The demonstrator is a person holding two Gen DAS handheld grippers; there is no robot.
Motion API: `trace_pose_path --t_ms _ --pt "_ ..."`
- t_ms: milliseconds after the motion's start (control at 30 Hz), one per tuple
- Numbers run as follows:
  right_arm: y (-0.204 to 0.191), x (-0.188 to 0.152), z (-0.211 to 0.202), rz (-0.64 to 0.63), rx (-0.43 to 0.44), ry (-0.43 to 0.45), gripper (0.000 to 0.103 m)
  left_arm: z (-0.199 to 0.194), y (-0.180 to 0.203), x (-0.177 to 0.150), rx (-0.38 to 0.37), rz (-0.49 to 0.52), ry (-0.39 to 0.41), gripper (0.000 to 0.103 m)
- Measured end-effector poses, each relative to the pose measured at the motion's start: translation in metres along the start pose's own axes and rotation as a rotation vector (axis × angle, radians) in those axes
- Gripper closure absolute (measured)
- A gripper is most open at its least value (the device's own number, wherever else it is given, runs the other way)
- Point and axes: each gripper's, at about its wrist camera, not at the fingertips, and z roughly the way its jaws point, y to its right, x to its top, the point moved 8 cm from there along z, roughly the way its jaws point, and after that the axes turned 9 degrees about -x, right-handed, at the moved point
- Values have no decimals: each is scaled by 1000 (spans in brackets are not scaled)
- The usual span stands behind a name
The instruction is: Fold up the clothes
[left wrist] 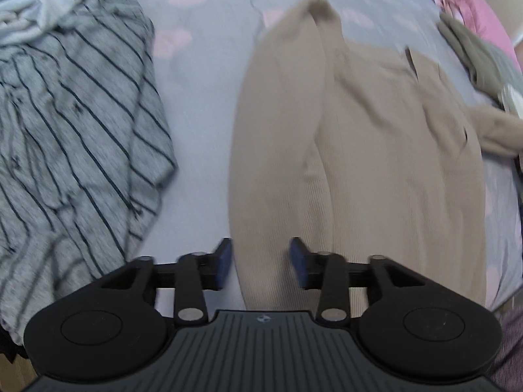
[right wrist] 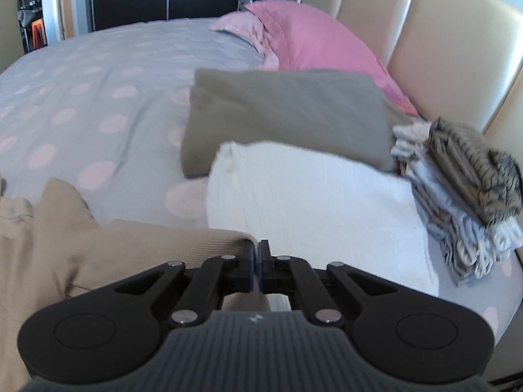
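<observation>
Left wrist view, left to right: crumpled grey garment with thin dark stripes (left wrist: pixel 72 124) covers the left third of the bed, its right edge ragged. Then a bare strip of the grey bedsheet with pale pink spots (left wrist: pixel 199 104), the only open lane here. Right of that, the beige ribbed knit garment (left wrist: pixel 376 150) is laid out long, its left edge a clean curve and a lengthwise fold ridge near the middle. A beige sleeve trails off toward the right edge. Olive-grey folded cloth (left wrist: pixel 474 55) sits beyond it, near the pink bedding in the corner.

Left gripper (left wrist: pixel 261 261): jaws wide apart, holding nothing, hovering over the near left edge of the beige garment. Motion blur, so I cannot tell if it is touching.

Right wrist view, left to right: the beige garment fills the lower left. Open spotted sheet beyond, lots of free room. Olive-grey cloth mid-frame, white folded textured towel (right wrist: pixel 310 209) in front of it and overlapping its near edge. Pink pillow (right wrist: pixel 313 42) against the beige padded headboard (right wrist: pixel 457 52). Stack of folded grey and striped clothes (right wrist: pixel 464 196) far right, just beside the towel.

Right gripper (right wrist: pixel 256 268): jaws pressed together, pinching the beige sleeve's end edge.

Writing: none readable, only a small emblem on each gripper body.
</observation>
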Motion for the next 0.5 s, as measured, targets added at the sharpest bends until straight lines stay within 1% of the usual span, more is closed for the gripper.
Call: trace_pose_path --t_ms 33,67,100,133,233,267,300,367,400,500 --pt "-1 -3 3 5 10 -13 94 4 1 -2 2 3 -13 59" --pt "-2 -5 5 7 17 -24 88 7 2 -4 3 7 -25 59" --pt "-3 -7 5 12 24 -31 73 11 3 -6 5 10 -38 59" --pt "-4 -7 3 23 34 -28 66 15 4 -8 6 13 -51 59" --pt "-6 -6 -6 52 65 -13 62 26 6 -15 11 23 -89 63" --pt "-7 -6 -10 60 71 -10 59 29 7 -17 13 26 -101 71" --pt "-8 -6 -13 68 77 -7 57 31 8 -18 11 29 -107 86" --pt "-12 -5 -17 77 86 -8 56 29 10 -15 2 28 -96 99" --pt "-13 -5 -18 76 86 -6 56 27 10 -14 2 25 -87 101" --pt "-16 -5 -22 68 80 7 56 16 11 -10 6 23 -43 102"
